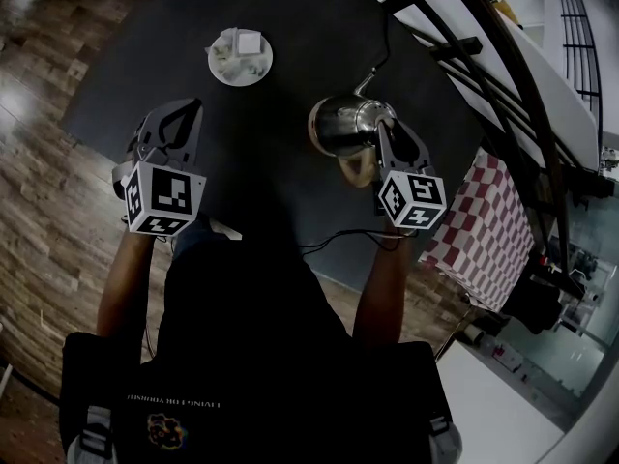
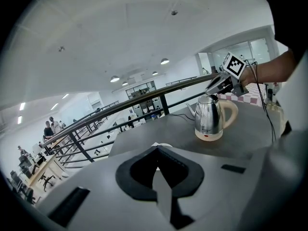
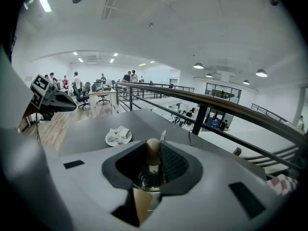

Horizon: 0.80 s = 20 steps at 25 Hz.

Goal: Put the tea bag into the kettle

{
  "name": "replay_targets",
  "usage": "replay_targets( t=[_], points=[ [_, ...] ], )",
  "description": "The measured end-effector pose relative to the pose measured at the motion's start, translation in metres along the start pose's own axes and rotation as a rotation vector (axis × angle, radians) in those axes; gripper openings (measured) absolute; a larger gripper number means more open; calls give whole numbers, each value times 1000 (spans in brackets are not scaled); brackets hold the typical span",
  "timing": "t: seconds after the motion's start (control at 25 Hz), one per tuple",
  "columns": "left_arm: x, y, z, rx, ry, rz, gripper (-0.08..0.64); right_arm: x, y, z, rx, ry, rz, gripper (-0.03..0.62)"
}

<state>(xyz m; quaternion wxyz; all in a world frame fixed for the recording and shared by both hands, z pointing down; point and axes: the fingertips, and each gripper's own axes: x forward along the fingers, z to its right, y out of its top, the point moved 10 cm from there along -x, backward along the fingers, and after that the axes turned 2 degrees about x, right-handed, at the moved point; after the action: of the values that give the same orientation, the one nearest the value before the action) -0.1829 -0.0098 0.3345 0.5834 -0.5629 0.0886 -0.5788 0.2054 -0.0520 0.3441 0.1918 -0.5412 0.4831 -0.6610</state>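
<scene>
A steel kettle (image 1: 343,124) with a beige handle stands on the dark table (image 1: 145,56); it also shows in the left gripper view as the kettle (image 2: 209,117). My right gripper (image 1: 385,133) is over its top, shut on the lid's beige knob (image 3: 153,148). Tea bags lie on a white plate (image 1: 240,58) at the far middle, seen too in the right gripper view as the plate (image 3: 119,136). My left gripper (image 1: 179,124) hovers open and empty above the table, near side of the plate and apart from it.
A black power cable (image 1: 385,42) runs from the kettle toward the railing (image 1: 484,75) at the right. A red-checked cloth (image 1: 488,225) hangs past the table's right edge. Wooden floor lies left of the table.
</scene>
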Motion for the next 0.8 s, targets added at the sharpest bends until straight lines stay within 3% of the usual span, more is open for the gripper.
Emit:
replay_targets(
  t=[0.32, 0.56, 0.8],
  points=[
    [5, 1, 1, 3, -17, 1, 5, 2, 0, -1, 8, -2, -7, 100],
    [8, 5, 3, 14, -42, 5, 6, -6, 2, -2, 15, 8, 11, 178],
    [11, 9, 0, 38, -81, 21, 5, -26, 6, -11, 53, -13, 65, 192]
  ],
)
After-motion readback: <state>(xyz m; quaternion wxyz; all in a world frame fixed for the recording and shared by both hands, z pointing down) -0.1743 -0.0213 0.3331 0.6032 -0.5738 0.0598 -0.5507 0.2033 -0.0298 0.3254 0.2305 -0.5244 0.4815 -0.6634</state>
